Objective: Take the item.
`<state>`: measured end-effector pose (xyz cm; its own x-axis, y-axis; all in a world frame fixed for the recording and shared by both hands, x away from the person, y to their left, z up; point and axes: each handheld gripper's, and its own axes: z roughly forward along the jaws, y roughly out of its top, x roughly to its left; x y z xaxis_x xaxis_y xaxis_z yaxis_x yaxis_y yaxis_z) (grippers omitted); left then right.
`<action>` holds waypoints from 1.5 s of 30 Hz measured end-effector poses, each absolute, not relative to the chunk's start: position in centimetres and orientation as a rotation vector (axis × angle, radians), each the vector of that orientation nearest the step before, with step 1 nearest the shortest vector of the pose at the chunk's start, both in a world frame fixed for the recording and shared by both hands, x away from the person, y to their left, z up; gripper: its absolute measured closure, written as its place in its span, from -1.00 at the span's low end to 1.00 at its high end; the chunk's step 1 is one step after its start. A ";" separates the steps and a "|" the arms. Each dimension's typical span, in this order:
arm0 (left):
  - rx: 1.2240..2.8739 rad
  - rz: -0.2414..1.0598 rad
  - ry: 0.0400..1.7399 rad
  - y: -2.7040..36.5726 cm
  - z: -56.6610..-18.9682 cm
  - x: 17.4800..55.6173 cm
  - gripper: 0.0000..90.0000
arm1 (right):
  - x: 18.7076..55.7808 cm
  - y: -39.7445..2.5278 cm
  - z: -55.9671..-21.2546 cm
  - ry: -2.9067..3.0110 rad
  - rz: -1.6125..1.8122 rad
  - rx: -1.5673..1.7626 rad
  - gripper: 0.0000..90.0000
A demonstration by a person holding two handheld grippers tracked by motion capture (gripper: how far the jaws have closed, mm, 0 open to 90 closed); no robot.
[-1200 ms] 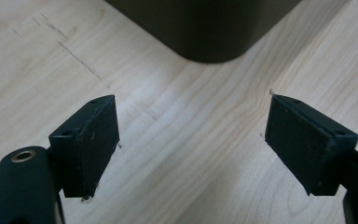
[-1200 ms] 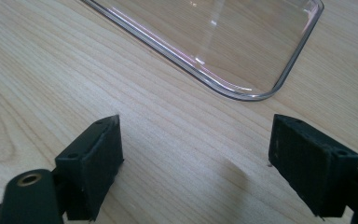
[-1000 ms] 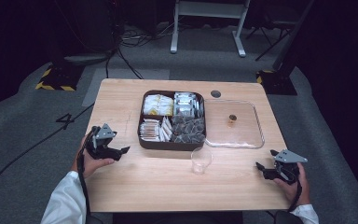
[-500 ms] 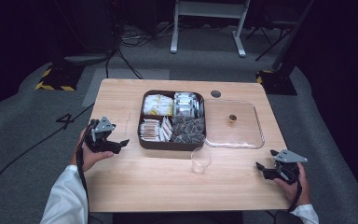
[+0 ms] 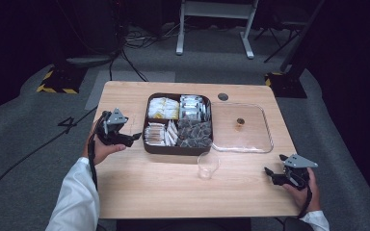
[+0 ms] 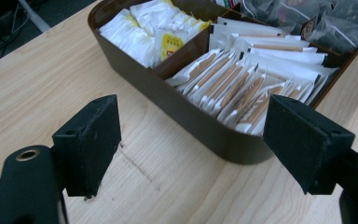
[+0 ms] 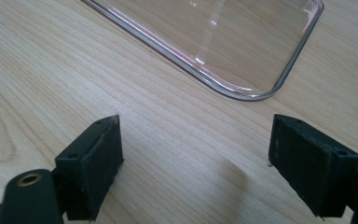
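Brown compartment box (image 5: 178, 144) sits mid-tabletop (image 5: 149, 192), packed with sachets: white/yellow packets (image 6: 154, 32) far-left section, paper-wrapped sticks (image 6: 242, 88) near-left, dark tea bags (image 5: 195, 132) on the right side. Clear lid (image 5: 243, 127) lies flat just right of the box, small brown knob on top. Clear plastic cup (image 5: 207, 165) stands in front of the box. Left tool (image 5: 134, 138) jaws wide apart, empty, just beside the box's left wall. Right tool (image 5: 268, 174) also spread open, empty, near the lid's corner (image 7: 256, 88), low over the wood.
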<state>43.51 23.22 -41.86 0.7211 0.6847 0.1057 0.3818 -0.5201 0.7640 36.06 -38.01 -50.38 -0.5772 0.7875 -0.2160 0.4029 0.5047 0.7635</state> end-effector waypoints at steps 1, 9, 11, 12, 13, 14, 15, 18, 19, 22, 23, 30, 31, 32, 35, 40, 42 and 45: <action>2.178 0.512 0.801 23.0 -41.8 43.7 -0.55 | 36.1 -38.0 -50.4 2.196 0.912 0.972 -0.60; 2.176 0.500 0.778 22.0 -41.0 45.5 -0.48 | 36.1 -38.0 -50.4 2.196 0.913 0.972 -0.61; 2.171 0.515 0.780 21.7 -40.8 45.9 -0.46 | 36.1 -38.0 -50.4 2.196 0.912 0.972 -0.60; 2.172 0.511 0.778 21.6 -40.8 46.1 -0.44 | 36.1 -38.0 -50.4 2.196 0.913 0.972 -0.60; 2.171 0.511 0.779 21.5 -40.8 46.3 -0.44 | 36.1 -38.0 -50.4 2.196 0.913 0.972 -0.60; 2.171 0.513 0.775 21.4 -40.7 46.6 -0.44 | 36.1 -38.0 -50.4 2.196 0.912 0.971 -0.60; 2.169 0.509 0.778 21.3 -40.7 46.7 -0.44 | 36.1 -38.0 -50.4 2.196 0.912 0.972 -0.60; 2.171 0.503 0.764 20.8 -40.7 47.3 -0.43 | 36.1 -38.0 -50.4 2.197 0.912 0.973 -0.60; 2.176 0.498 0.765 20.6 -40.7 47.5 -0.43 | 36.1 -38.0 -50.4 2.197 0.913 0.974 -0.60; 2.176 0.496 0.756 20.3 -40.5 48.1 -0.42 | 36.1 -38.0 -50.4 2.197 0.913 0.974 -0.60; 2.168 0.503 0.755 20.2 -40.4 48.3 -0.42 | 36.1 -38.0 -50.4 2.197 0.913 0.974 -0.60; 2.167 0.505 0.756 18.9 -40.2 49.7 -0.37 | 36.1 -38.0 -50.4 2.197 0.912 0.974 -0.60; 2.178 0.510 0.754 18.8 -40.2 49.9 -0.37 | 36.1 -38.0 -50.4 2.196 0.913 0.975 -0.60; 2.178 0.499 0.757 18.6 -40.3 50.1 -0.37 | 36.1 -38.0 -50.4 2.196 0.913 0.975 -0.60; 2.186 0.494 0.755 17.9 -40.5 50.7 -0.35 | 36.1 -38.0 -50.4 2.197 0.911 0.973 -0.60; 2.204 0.484 0.774 17.0 -41.1 51.8 -0.30 | 36.1 -38.0 -50.4 2.196 0.913 0.974 -0.61; 2.212 0.482 0.782 16.9 -41.2 52.2 -0.28 | 36.1 -38.0 -50.4 2.197 0.911 0.972 -0.60; 2.221 0.480 0.798 16.9 -41.7 52.8 -0.26 | 36.1 -38.0 -50.4 2.196 0.912 0.973 -0.60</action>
<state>52.84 16.91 -41.70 0.7396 0.6658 0.0983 0.3990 -0.5514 0.7326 36.05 -38.00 -50.37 -0.5767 0.7880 -0.2156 0.4031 0.5040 0.7638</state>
